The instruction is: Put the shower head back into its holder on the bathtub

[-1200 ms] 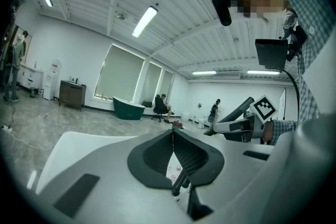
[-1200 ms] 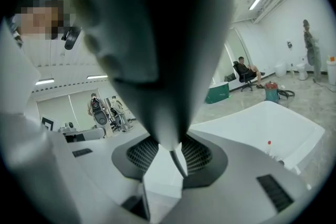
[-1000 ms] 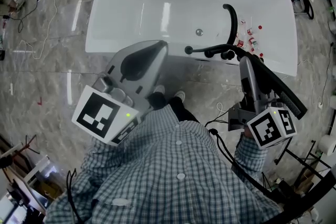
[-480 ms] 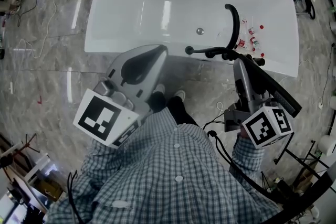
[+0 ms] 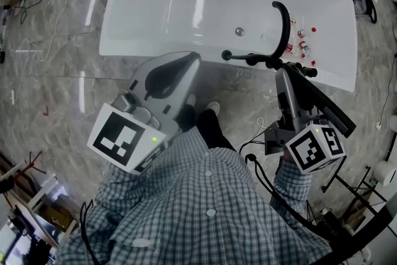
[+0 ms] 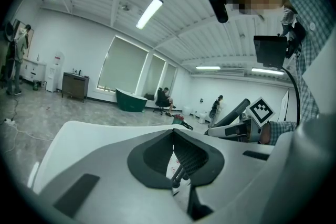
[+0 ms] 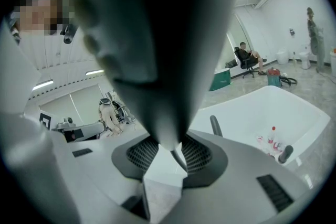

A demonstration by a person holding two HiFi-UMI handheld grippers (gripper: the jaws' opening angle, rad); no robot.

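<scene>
The white bathtub (image 5: 133, 49) lies ahead of me, with a black curved spout (image 5: 285, 20) and black tap fittings (image 5: 251, 60) on its near rim. My right gripper (image 5: 283, 72) is shut on the long black shower head (image 5: 325, 107), whose handle slants back past the gripper's marker cube. The jaw tips sit right by the fittings. In the right gripper view the shower head (image 7: 152, 34) is a dark blur rising from between the pads (image 7: 197, 155), with the tub (image 7: 252, 113) beyond. My left gripper (image 5: 193, 58) hangs over the near rim, shut and holding nothing.
Small red-capped bottles (image 5: 302, 40) stand by the spout at the tub's right end. Cables and gear lie on the marble floor (image 5: 49, 84) at the left and right. My feet (image 5: 211, 110) are close to the tub's front wall.
Both grippers have sunk a little. The right one, still holding the shower head, has edged closer to the black fittings on the rim.
</scene>
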